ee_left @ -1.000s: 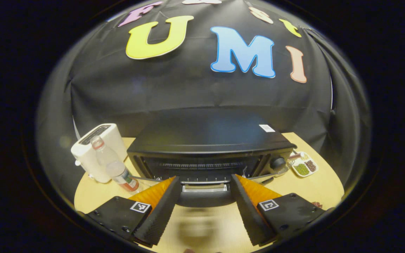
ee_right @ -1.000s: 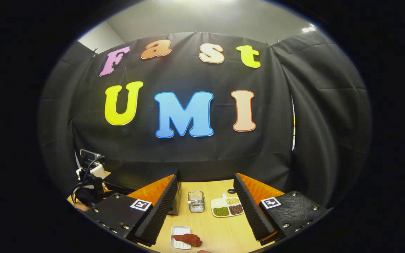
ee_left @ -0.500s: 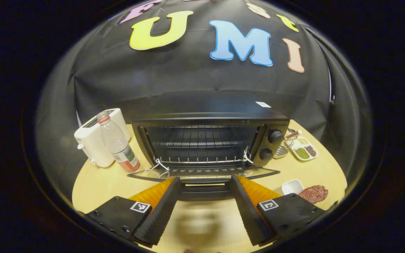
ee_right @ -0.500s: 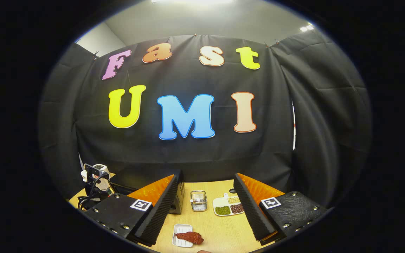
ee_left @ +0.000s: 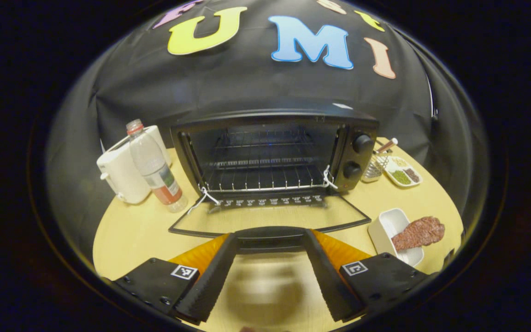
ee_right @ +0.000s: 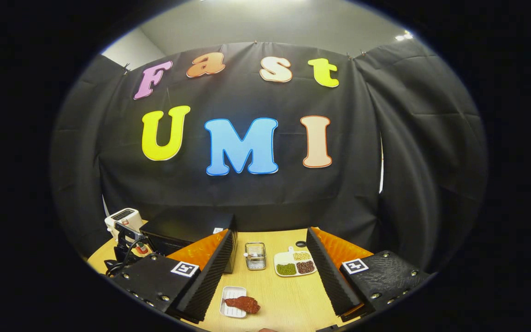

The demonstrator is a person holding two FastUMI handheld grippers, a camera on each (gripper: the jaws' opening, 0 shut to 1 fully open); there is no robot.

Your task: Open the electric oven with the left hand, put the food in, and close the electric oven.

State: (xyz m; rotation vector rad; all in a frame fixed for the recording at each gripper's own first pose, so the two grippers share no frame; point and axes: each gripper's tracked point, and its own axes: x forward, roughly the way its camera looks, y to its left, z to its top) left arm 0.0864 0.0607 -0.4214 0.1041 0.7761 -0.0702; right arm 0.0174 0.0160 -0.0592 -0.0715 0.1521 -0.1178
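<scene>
The black electric oven (ee_left: 274, 152) stands open in the left gripper view, with its wire rack (ee_left: 265, 177) bare. Its glass door (ee_left: 270, 216) lies folded down flat. The door handle (ee_left: 270, 236) sits between the fingertips of my left gripper (ee_left: 270, 235), which is open and spread wider than the handle's middle part. A reddish-brown piece of meat (ee_left: 417, 233) rests on a small white tray (ee_left: 387, 223) to the oven's right. In the right gripper view my right gripper (ee_right: 270, 232) hangs open and empty above the table, with the meat (ee_right: 242, 303) and tray (ee_right: 229, 295) below it and the oven (ee_right: 187, 228) at the left.
A white toaster (ee_left: 122, 177) and a plastic bottle (ee_left: 155, 168) stand left of the oven. A wire basket (ee_left: 374, 166) and a divided dish of beans (ee_left: 404, 171) sit to its right. The round wooden table (ee_left: 132, 230) ends near the black cloth wall.
The oven door has swung from partly open down to flat, with my left gripper dropping and drawing back along with the handle. The right gripper has hardly moved.
</scene>
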